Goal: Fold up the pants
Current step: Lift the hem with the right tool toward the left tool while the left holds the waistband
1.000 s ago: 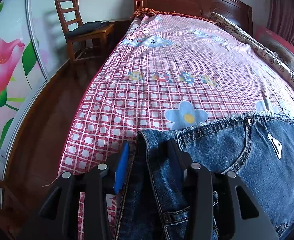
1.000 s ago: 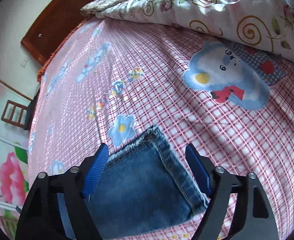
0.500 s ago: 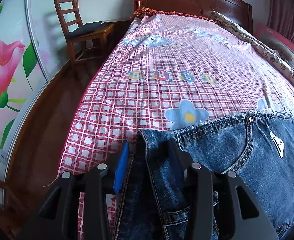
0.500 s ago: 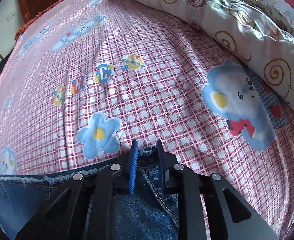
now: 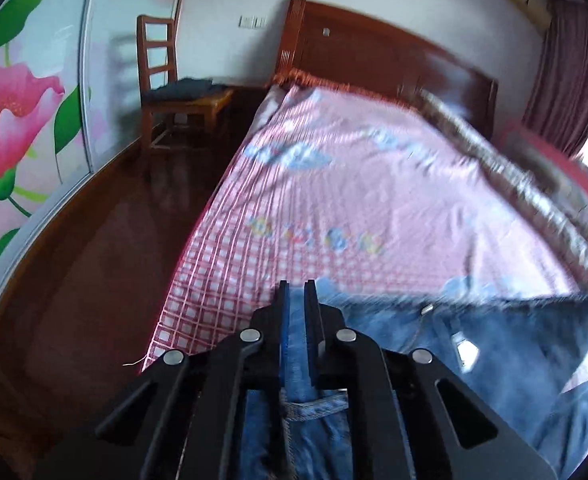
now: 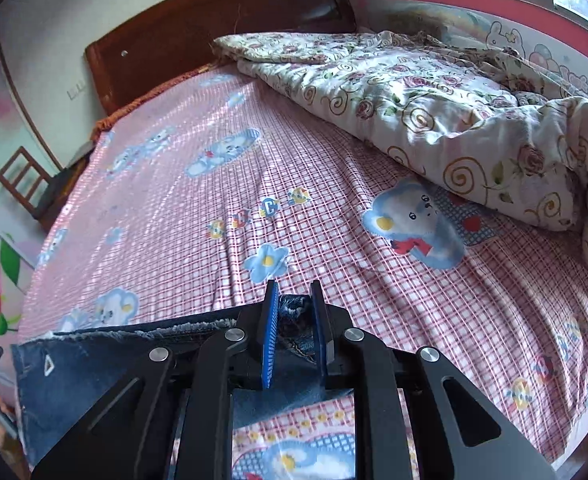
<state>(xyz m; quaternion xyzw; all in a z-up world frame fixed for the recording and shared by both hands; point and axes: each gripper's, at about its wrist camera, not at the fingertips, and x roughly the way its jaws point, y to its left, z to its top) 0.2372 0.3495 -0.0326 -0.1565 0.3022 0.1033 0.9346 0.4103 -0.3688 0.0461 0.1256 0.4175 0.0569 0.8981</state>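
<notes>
Blue denim pants (image 5: pixel 474 344) hang stretched between my two grippers above the pink checked bed sheet (image 5: pixel 334 200). My left gripper (image 5: pixel 297 292) is shut on one end of the waistband, which runs down between its fingers. My right gripper (image 6: pixel 294 296) is shut on the other waistband corner (image 6: pixel 292 308). In the right wrist view the frayed denim edge (image 6: pixel 134 330) stretches away to the left, lifted off the sheet (image 6: pixel 254 184).
A floral quilt (image 6: pixel 454 112) is bunched along the right side of the bed. A wooden headboard (image 5: pixel 374 48) stands at the far end. A wooden chair (image 5: pixel 174 96) with dark clothes stands on the wood floor (image 5: pixel 94 260) left of the bed.
My left gripper closed on the waistband and both grippers lifted the pants off the bed. The left view tilted up and is blurred by motion.
</notes>
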